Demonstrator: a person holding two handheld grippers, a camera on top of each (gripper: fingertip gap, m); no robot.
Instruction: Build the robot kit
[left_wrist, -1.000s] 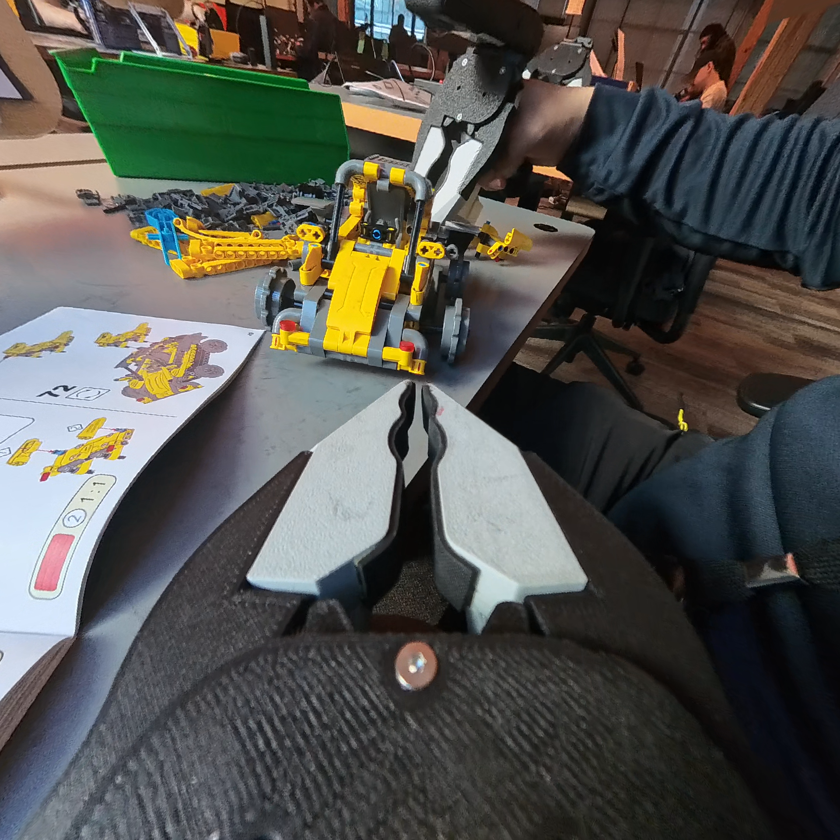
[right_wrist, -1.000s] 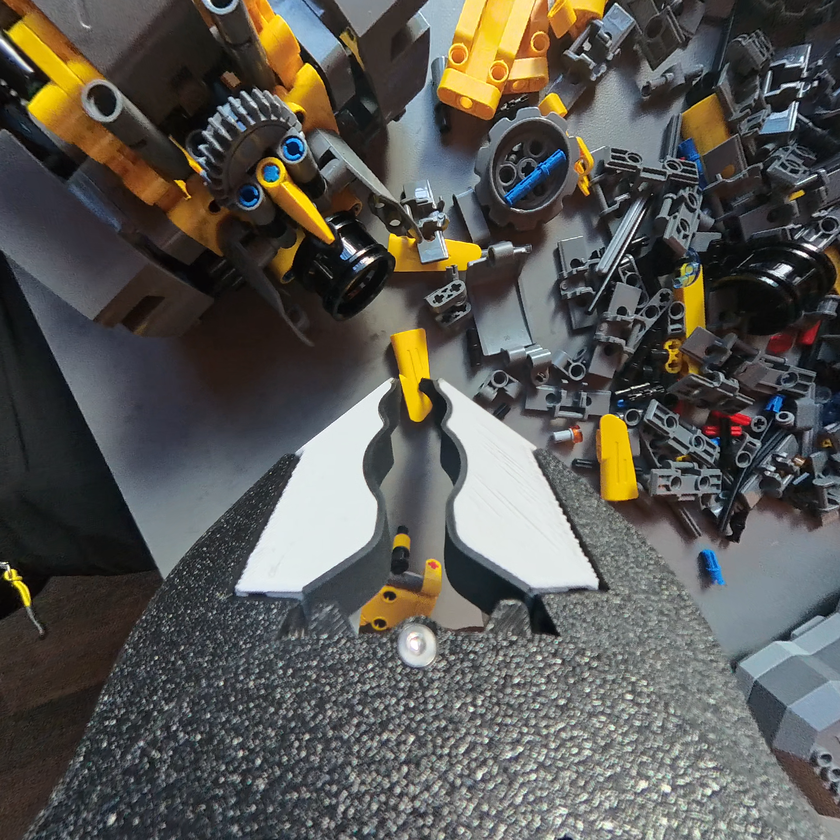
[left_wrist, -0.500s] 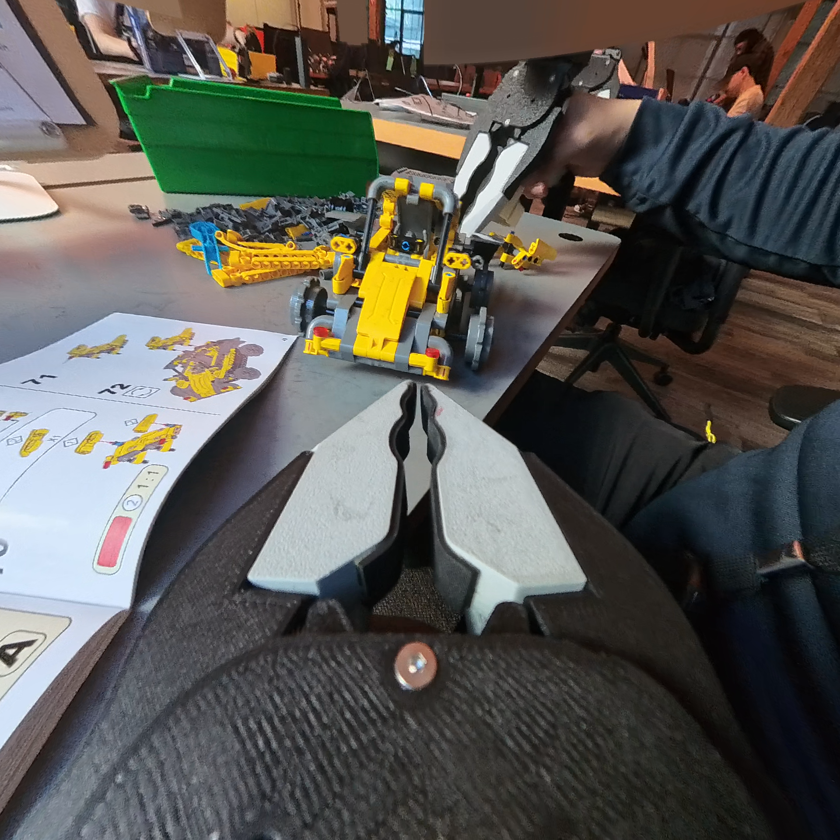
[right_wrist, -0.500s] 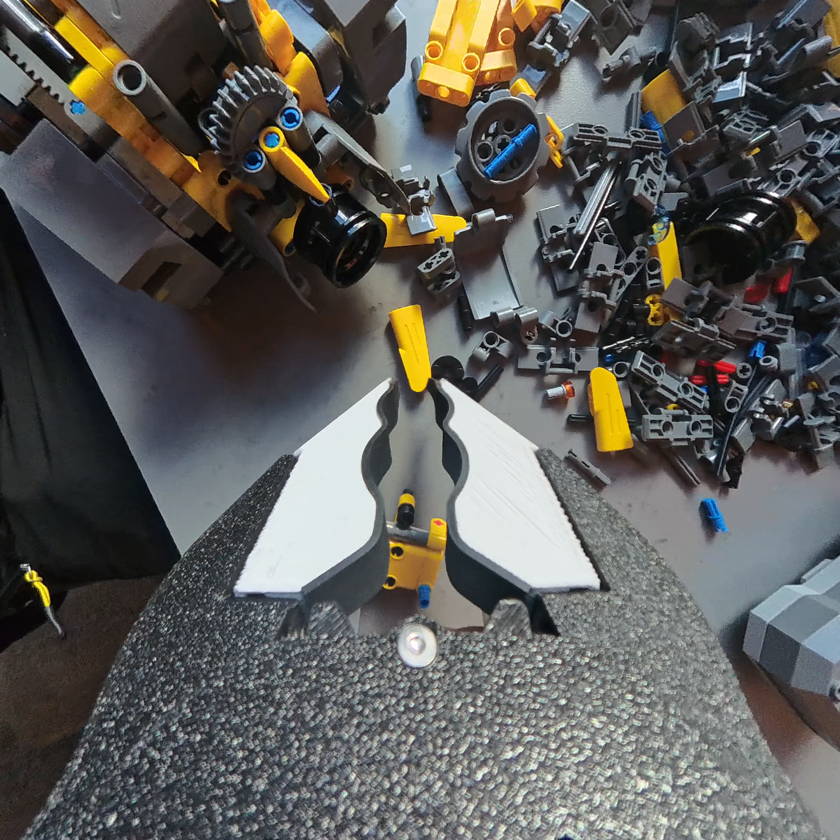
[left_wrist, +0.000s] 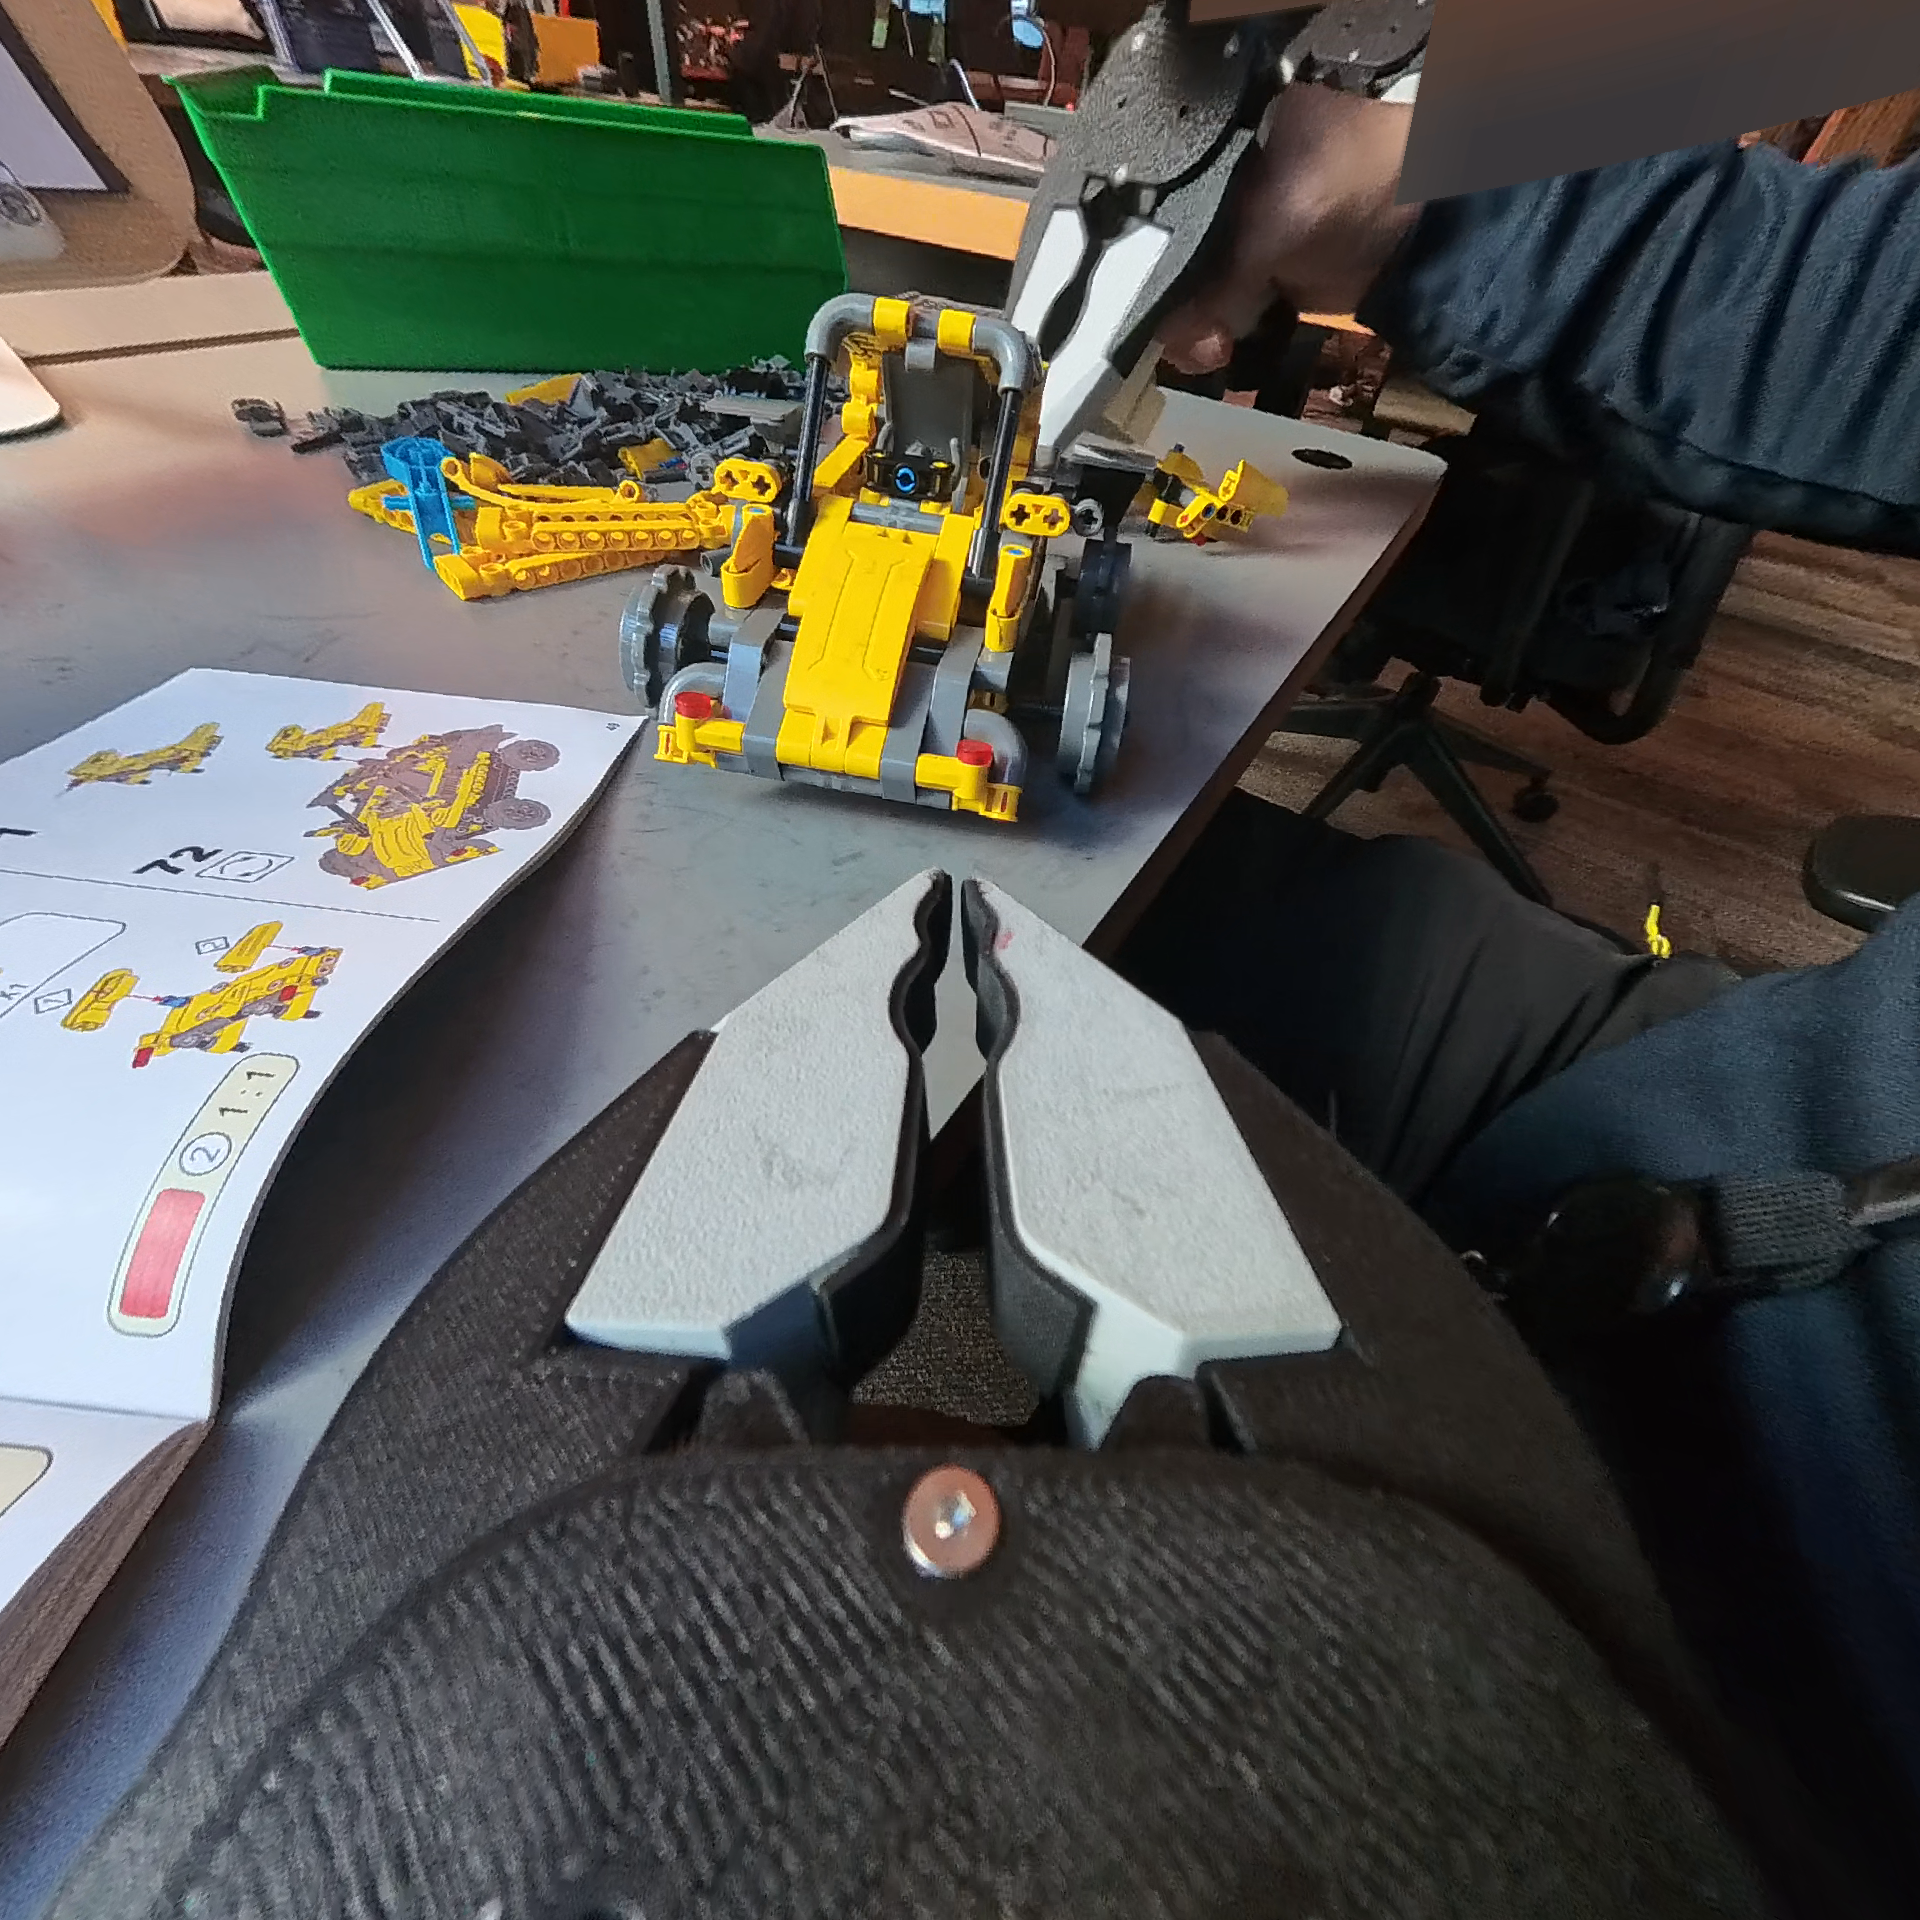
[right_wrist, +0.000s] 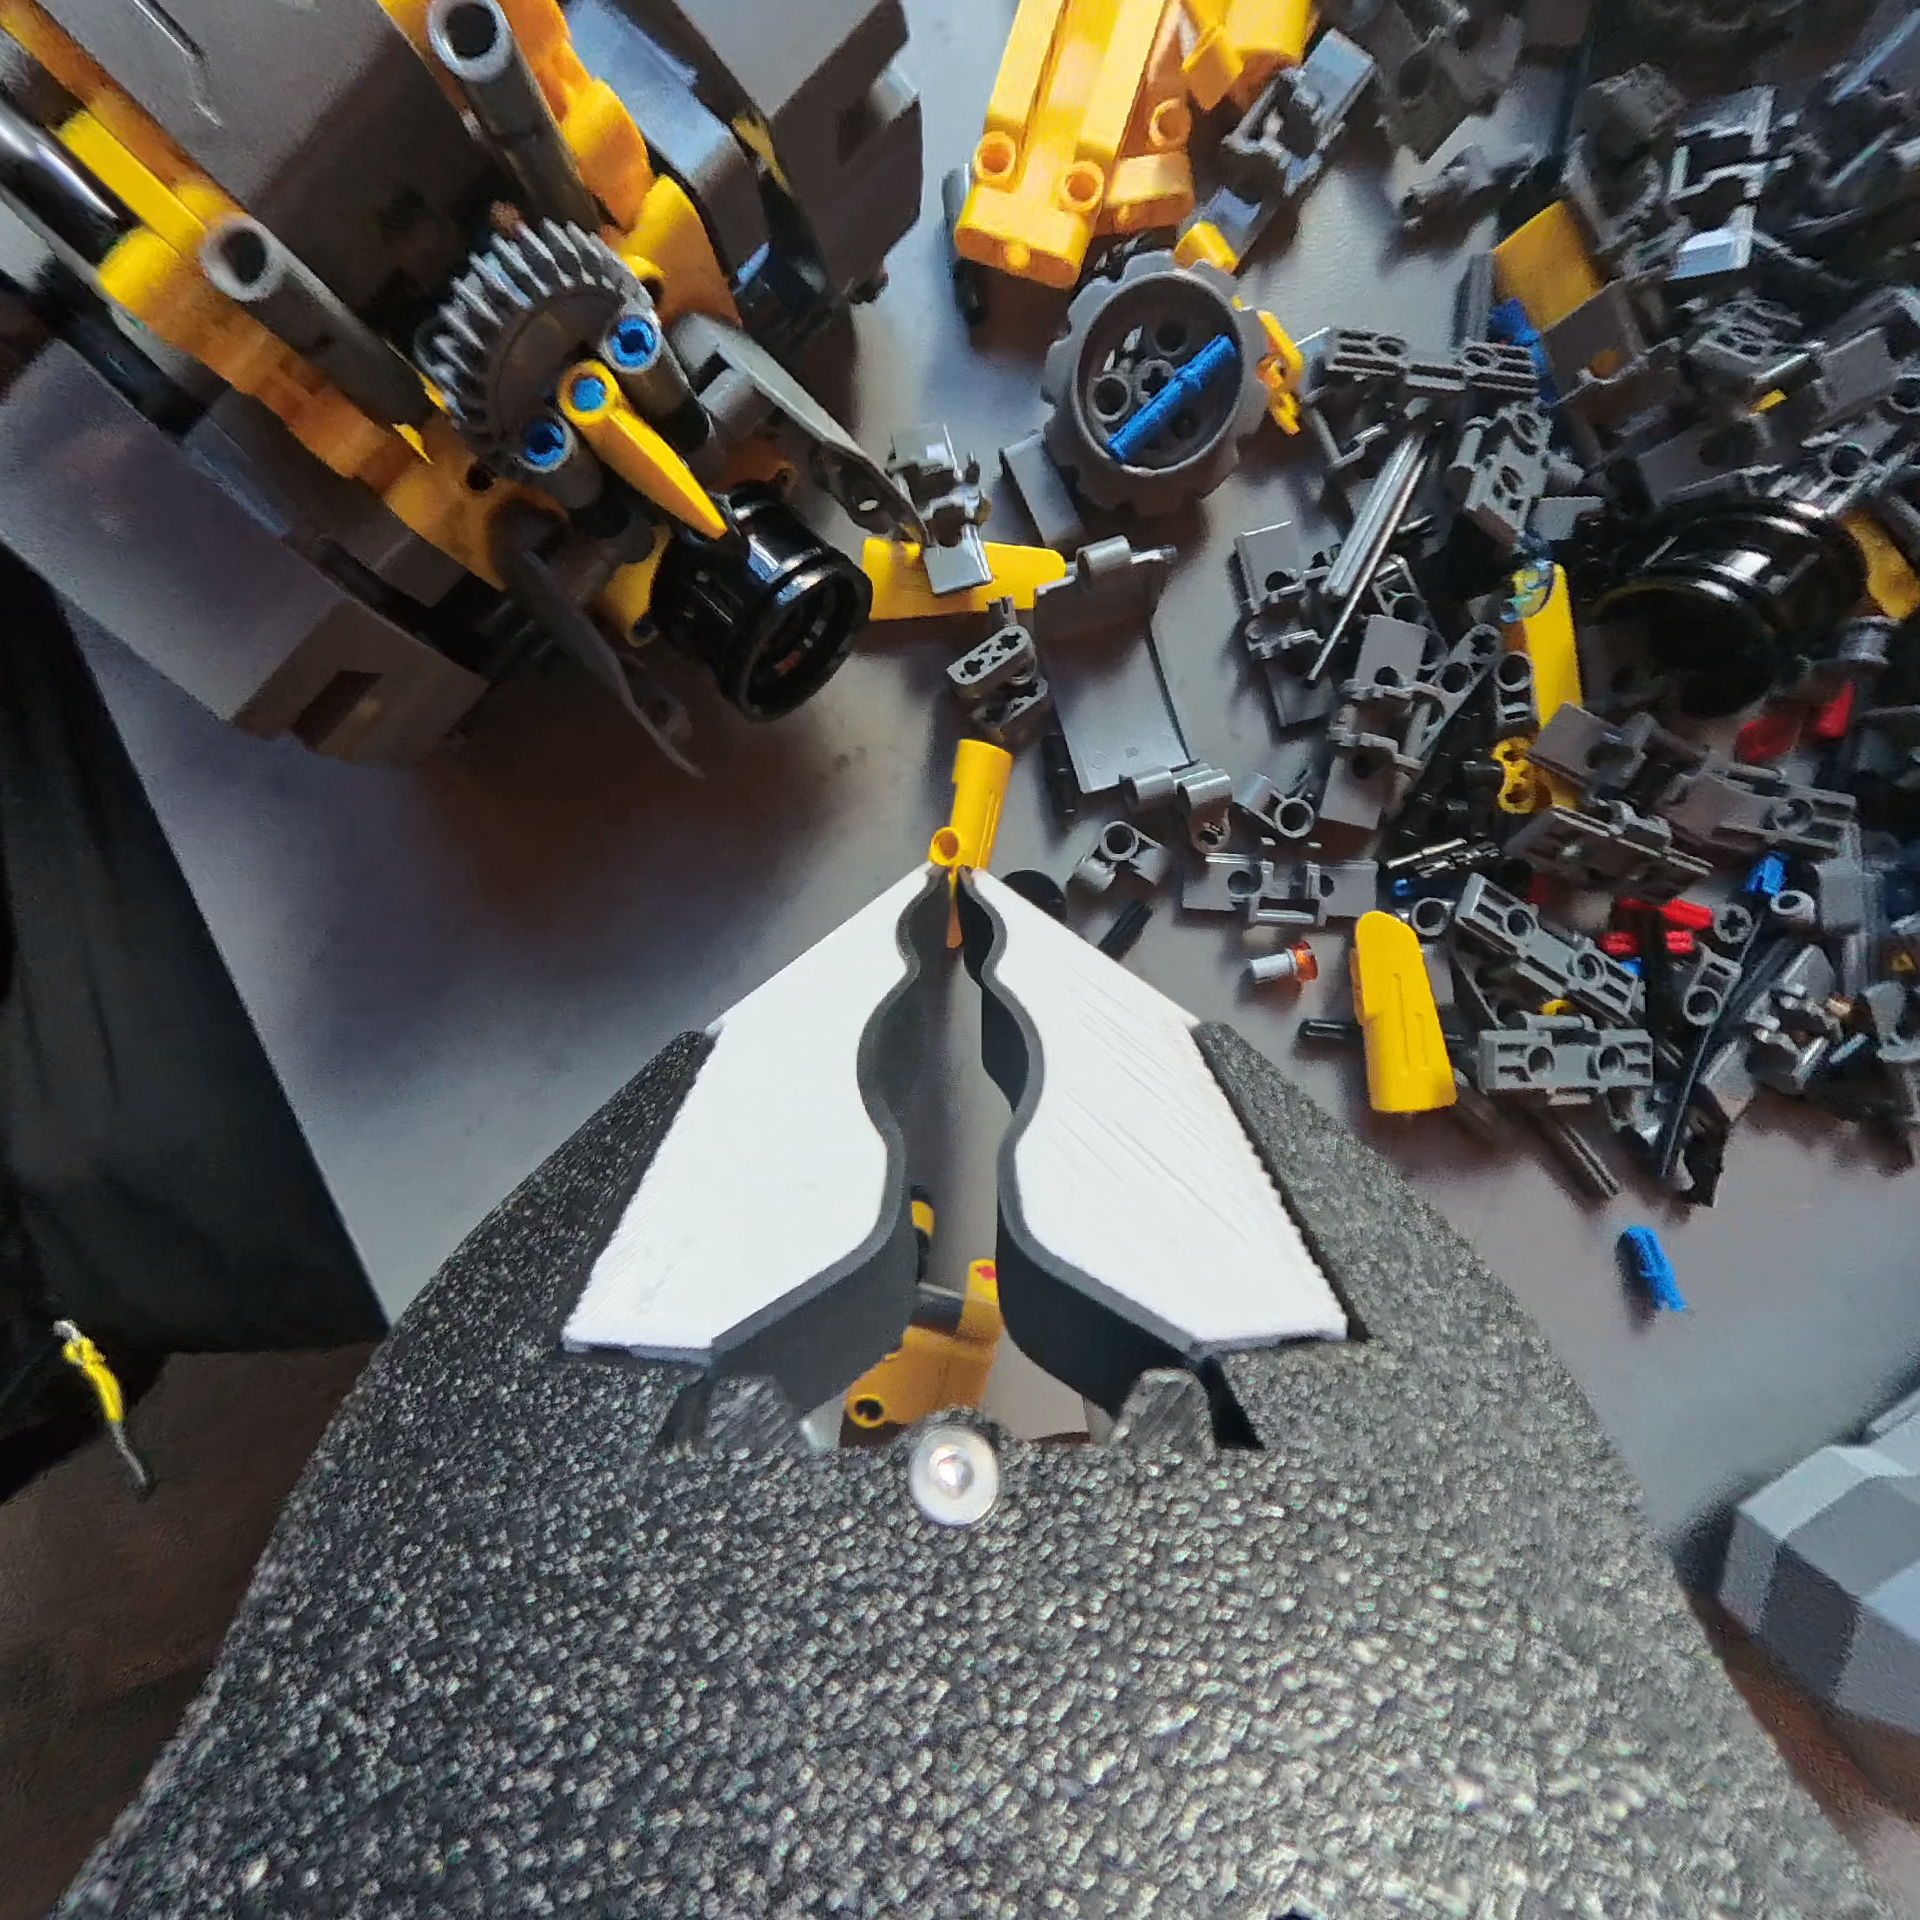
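A small yellow piece (right_wrist: 964, 831) is pinched at its near end between the right gripper (right_wrist: 953, 883) fingers, just short of the loose grey parts (right_wrist: 1558, 727) beyond them. The left gripper (left_wrist: 954, 885) fingers sit nearly together, holding nothing, above the bench (left_wrist: 312, 582) edge. Ahead stands the yellow vehicle model (left_wrist: 873, 623); left lies a printed instruction booklet (left_wrist: 208, 935) (diagrams, step numbers).

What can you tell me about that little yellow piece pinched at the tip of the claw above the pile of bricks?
The yellow piece is a small, slim, glossy plastic toy-brick part with a round peg hole at its near end. The right gripper pinches that near end between its nearly closed fingertips; the rest sticks out forward. It appears lifted off the grey table, beside the loose brick pile and near the vehicle model's black wheel hub.
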